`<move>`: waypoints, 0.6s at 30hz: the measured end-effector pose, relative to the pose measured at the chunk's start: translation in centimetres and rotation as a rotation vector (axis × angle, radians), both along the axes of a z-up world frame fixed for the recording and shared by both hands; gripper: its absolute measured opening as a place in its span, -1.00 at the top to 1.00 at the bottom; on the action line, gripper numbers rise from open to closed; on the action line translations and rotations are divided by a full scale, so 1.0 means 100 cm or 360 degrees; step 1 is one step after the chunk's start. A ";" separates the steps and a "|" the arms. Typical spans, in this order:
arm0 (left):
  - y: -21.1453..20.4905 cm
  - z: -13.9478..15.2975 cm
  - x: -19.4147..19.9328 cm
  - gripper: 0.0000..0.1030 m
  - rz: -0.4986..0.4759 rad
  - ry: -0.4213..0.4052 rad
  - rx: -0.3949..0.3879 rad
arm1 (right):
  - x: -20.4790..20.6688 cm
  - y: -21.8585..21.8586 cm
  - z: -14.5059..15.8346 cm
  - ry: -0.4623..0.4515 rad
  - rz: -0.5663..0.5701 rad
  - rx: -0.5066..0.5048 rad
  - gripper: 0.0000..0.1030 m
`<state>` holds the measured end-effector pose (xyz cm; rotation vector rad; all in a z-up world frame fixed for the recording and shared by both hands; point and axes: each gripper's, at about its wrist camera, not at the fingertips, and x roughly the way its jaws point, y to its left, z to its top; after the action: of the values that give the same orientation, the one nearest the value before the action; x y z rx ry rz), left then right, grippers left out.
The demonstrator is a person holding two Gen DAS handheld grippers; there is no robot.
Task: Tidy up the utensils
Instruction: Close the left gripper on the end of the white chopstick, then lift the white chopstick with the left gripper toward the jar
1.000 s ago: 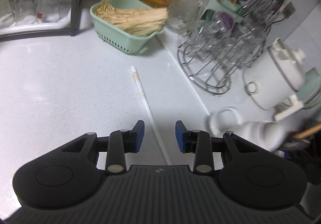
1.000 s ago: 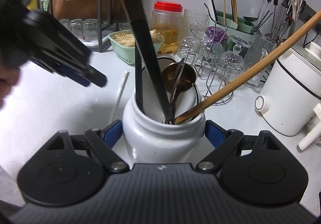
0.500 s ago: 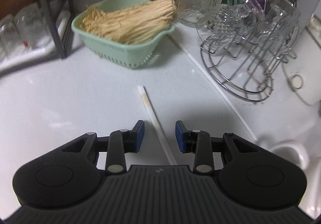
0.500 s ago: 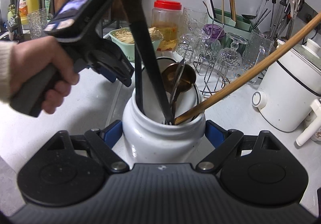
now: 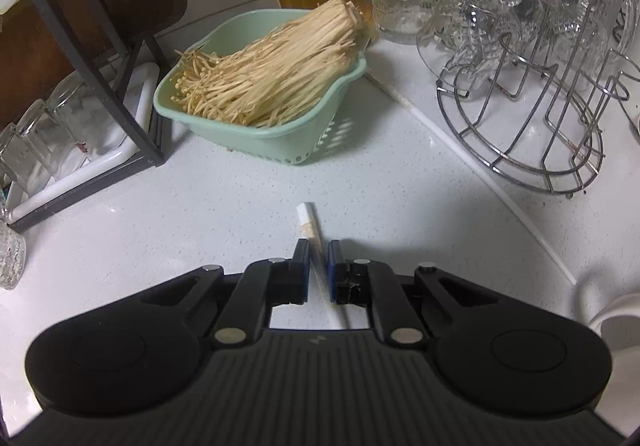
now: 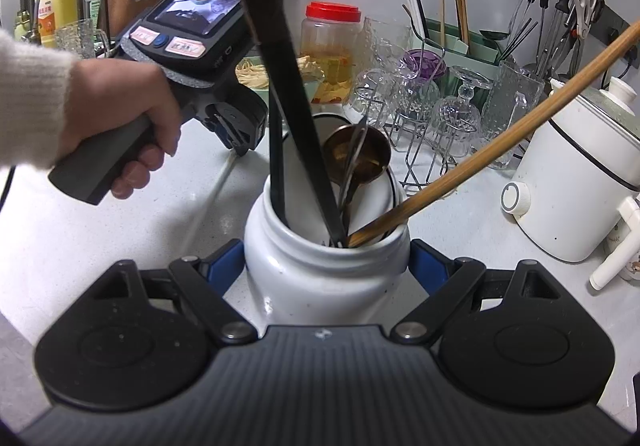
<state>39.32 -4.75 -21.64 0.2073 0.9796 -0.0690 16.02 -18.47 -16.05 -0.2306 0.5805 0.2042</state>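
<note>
A white chopstick (image 5: 308, 220) lies on the pale counter with its far end toward the green basket. My left gripper (image 5: 318, 246) points down at it, and its jaws are closing with both pads against the stick near that end. In the right wrist view a hand holds the left gripper (image 6: 240, 138) low over the counter, left of the jar. My right gripper (image 6: 326, 258) is shut on a white ceramic jar (image 6: 326, 286). The jar holds black handles (image 6: 280, 86), a brass ladle (image 6: 356, 154) and a long wooden handle (image 6: 500, 134). A second white chopstick (image 5: 460, 150) lies along the wire rack.
A green basket (image 5: 280, 144) of enoki mushrooms sits just beyond the chopstick. A wire rack (image 5: 540, 150) of upturned glasses is to the right, a black shelf frame (image 5: 120, 86) to the left. A white cooker (image 6: 572, 182) stands right of the jar; a green utensil caddy (image 6: 472, 42) is behind.
My left gripper has come forward and down along the chopstick toward its far end, and its jaws have closed in on the stick. The right gripper and jar have stayed put.
</note>
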 end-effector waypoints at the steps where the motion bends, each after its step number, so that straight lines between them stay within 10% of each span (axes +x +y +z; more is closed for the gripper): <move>1: 0.001 0.000 -0.003 0.83 -0.0002 0.0009 -0.0008 | 0.000 0.000 0.000 0.0000 0.0001 0.0001 -0.75; 18: 0.017 0.004 -0.092 0.86 -0.0003 0.0119 -0.0117 | -0.001 -0.001 0.000 -0.0006 0.0053 -0.0006 -0.76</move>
<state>30.08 -3.08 -21.20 0.1387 1.0494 -0.1152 15.94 -18.56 -16.03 -0.2443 0.5739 0.2350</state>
